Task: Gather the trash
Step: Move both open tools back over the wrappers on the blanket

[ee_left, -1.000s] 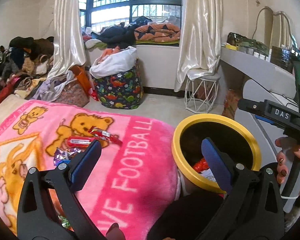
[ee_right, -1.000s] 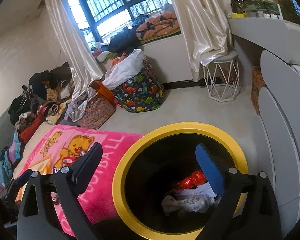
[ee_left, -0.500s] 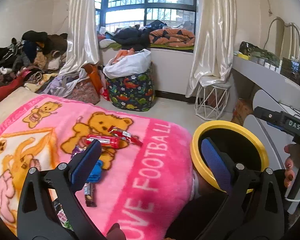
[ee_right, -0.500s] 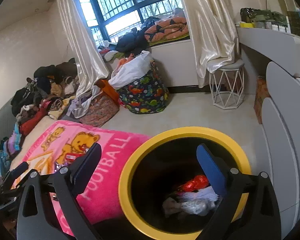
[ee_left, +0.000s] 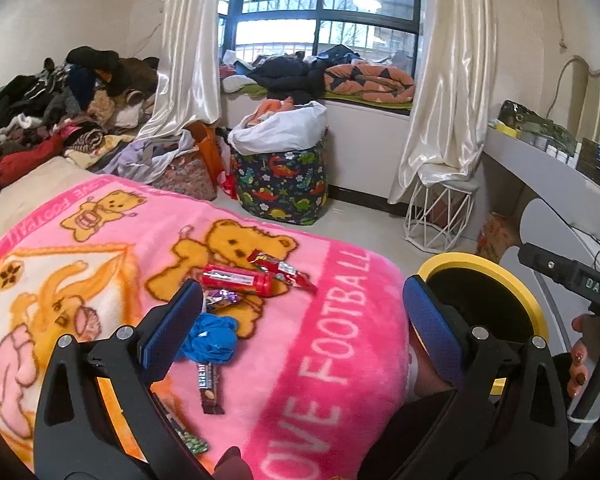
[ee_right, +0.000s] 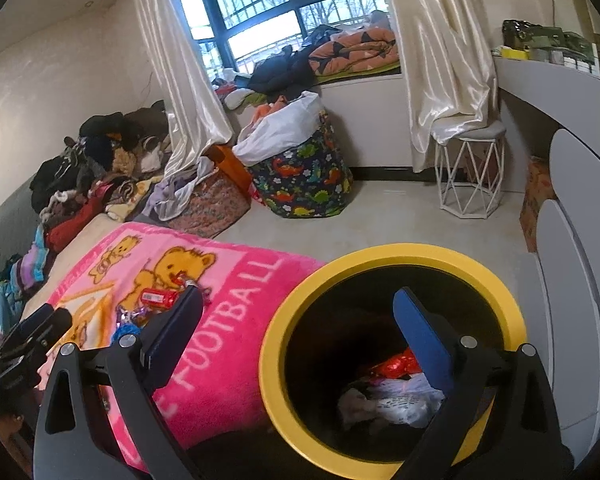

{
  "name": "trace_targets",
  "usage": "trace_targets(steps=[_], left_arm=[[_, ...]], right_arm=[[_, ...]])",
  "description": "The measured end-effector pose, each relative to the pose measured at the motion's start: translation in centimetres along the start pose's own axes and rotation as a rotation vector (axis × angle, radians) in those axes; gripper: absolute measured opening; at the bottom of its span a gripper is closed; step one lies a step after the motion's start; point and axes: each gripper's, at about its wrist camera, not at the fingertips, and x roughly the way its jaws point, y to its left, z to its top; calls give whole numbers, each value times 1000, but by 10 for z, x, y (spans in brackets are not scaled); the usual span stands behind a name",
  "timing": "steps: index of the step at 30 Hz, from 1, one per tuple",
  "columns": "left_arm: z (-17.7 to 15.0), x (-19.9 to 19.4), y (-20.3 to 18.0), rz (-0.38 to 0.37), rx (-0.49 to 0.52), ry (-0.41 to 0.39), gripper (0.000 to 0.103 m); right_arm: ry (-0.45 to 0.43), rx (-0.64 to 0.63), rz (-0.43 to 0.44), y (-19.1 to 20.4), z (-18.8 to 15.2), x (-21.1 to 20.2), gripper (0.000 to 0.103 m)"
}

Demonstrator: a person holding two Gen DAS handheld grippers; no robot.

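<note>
Trash lies on a pink teddy-bear blanket (ee_left: 340, 344): a red wrapper tube (ee_left: 236, 278), a red candy wrapper (ee_left: 282, 270), a shiny purple wrapper (ee_left: 222, 296), a crumpled blue piece (ee_left: 212, 338) and a brown bar wrapper (ee_left: 208, 386). My left gripper (ee_left: 300, 320) is open and empty above the blanket, just right of the blue piece. A black bin with a yellow rim (ee_right: 380, 256) stands beside the bed and holds red and white trash (ee_right: 396, 392). My right gripper (ee_right: 296, 336) is open and empty over the bin's left rim.
A dinosaur-print laundry basket (ee_left: 284, 188) and a white wire stool (ee_left: 436, 216) stand on the floor by the window. Clothes are piled at the left (ee_left: 60, 112). A white desk (ee_right: 572, 208) runs along the right of the bin.
My left gripper has swung left and up from the bin over the blanket, bringing more wrappers into view. My right gripper has drifted slightly left over the bin. Both stay open.
</note>
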Motion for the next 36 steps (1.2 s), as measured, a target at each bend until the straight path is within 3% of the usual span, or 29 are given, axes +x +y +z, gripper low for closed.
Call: trace_targets(steps=[21, 36], left_arm=[[-5, -8, 56, 47, -100, -9, 92], [-18, -8, 81, 81, -124, 20, 92]], right_arm=[[44, -92, 80, 65, -5, 16, 93], [60, -120, 100, 83, -3, 31, 93]])
